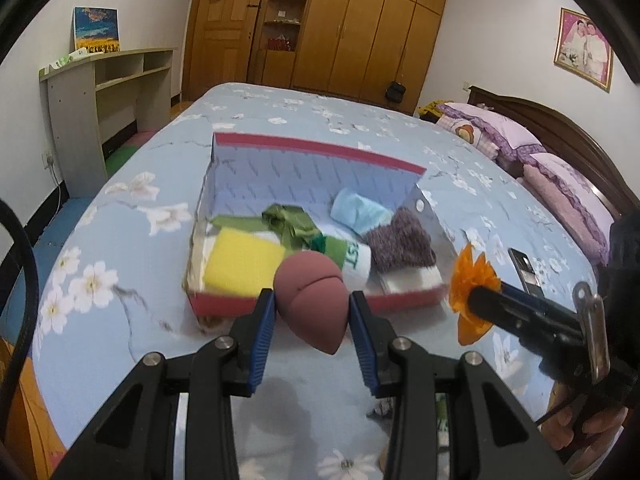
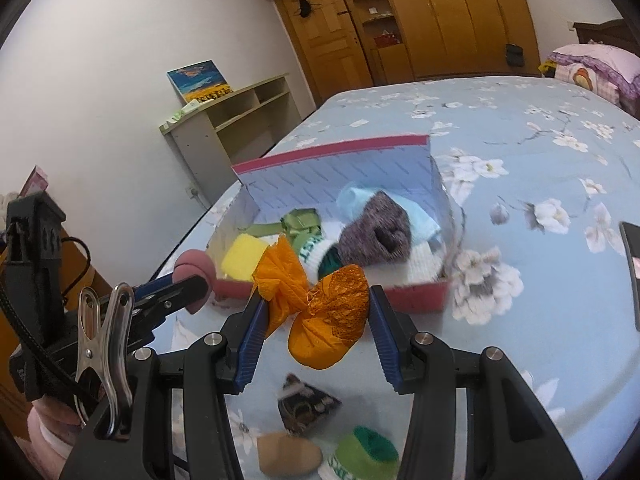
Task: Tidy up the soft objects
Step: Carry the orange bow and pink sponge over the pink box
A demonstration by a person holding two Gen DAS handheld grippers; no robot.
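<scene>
Maroon sponge (image 1: 310, 292) clamped in left gripper (image 1: 313, 302); orange pouch (image 2: 320, 312) clamped in right gripper (image 2: 316, 312).

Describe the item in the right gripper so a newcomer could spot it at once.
Start at the blue floral bedspread and find the red-rimmed cardboard box on it. In front of its near wall, the right gripper pinches a crumpled orange mesh fabric bundle, tied like a bow. Only it is orange; the left gripper holds a smooth maroon egg-shaped sponge.
</scene>
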